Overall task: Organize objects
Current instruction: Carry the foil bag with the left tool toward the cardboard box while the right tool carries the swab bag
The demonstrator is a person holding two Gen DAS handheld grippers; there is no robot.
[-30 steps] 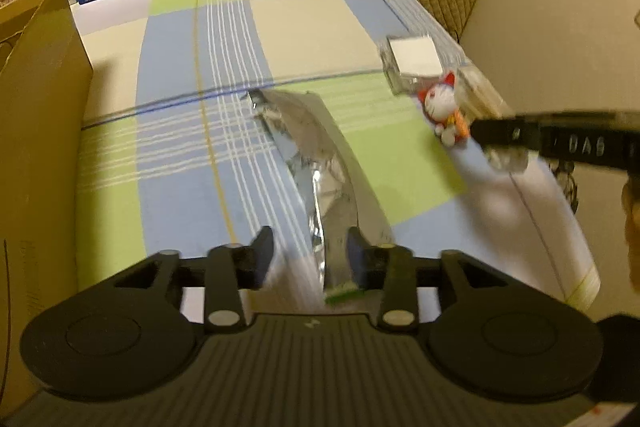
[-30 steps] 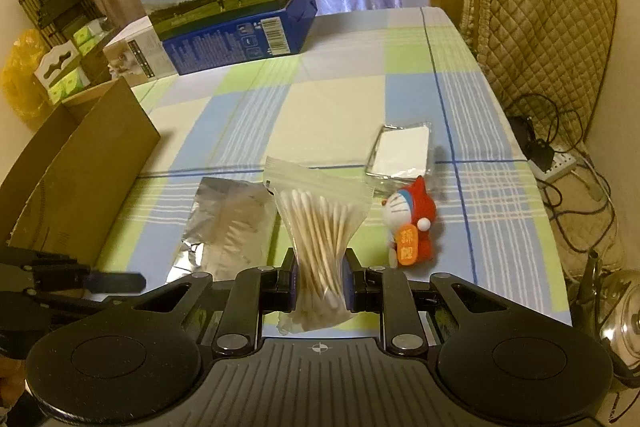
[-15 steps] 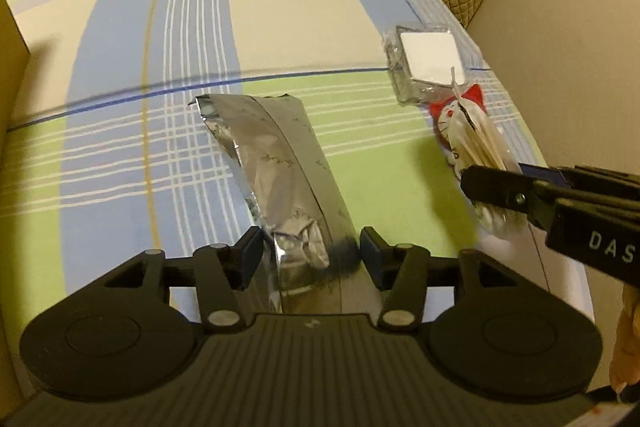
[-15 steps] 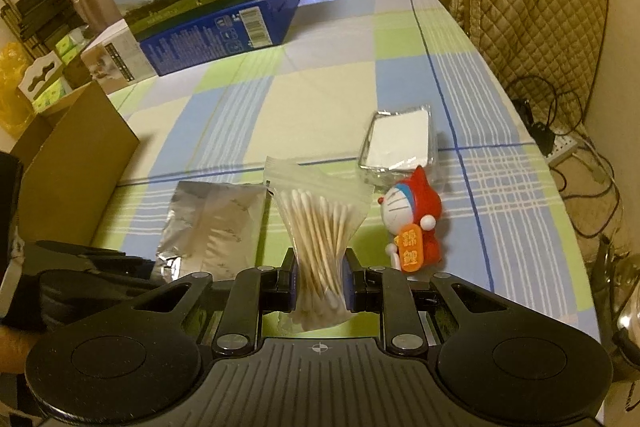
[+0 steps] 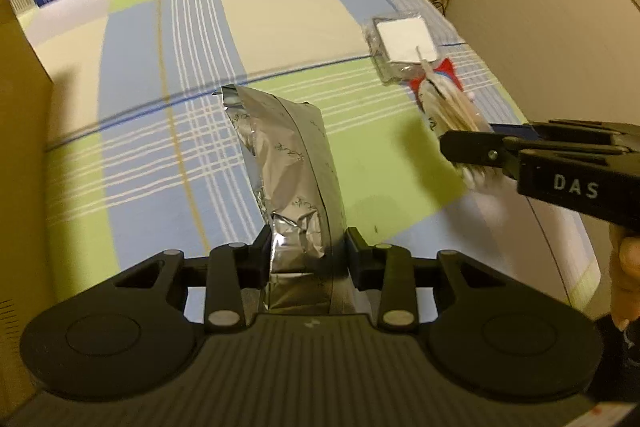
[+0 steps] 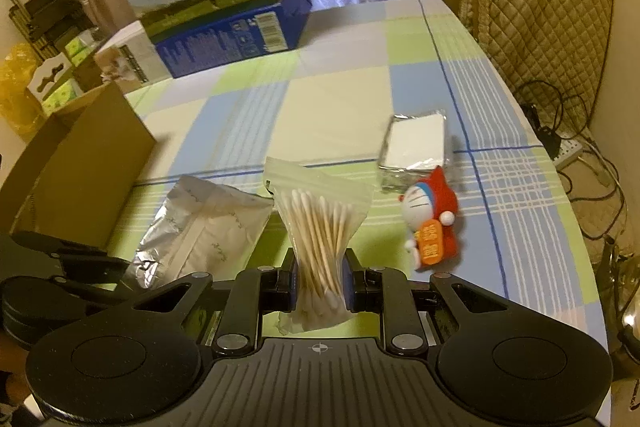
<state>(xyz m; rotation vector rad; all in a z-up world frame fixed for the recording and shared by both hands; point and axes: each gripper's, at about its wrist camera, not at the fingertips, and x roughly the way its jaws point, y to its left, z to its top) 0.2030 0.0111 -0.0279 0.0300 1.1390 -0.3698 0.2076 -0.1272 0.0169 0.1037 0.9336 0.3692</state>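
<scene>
My left gripper (image 5: 306,253) is shut on the near end of a crinkled silver foil pouch (image 5: 286,163), whose far end still reaches toward the checked tablecloth (image 5: 168,167). My right gripper (image 6: 320,281) is shut on a clear zip bag of cotton swabs (image 6: 320,223), held upright above the cloth. The left wrist view shows that right gripper (image 5: 472,155) from the side with the swab bag (image 5: 448,107) sticking out. In the right wrist view the pouch (image 6: 204,223) and left gripper (image 6: 80,263) sit at lower left.
A red and white cat figurine (image 6: 432,223) and a clear-wrapped white pad (image 6: 416,147) lie on the right of the cloth. An open cardboard box (image 6: 80,179) stands at the left. Milk cartons (image 6: 208,7) fill the far end. A padded chair (image 6: 536,7) and cables are off the right edge.
My left gripper closed in on the foil pouch and shut on its near end, lifting it. The right gripper, still holding the swab bag, rose and shifted slightly left.
</scene>
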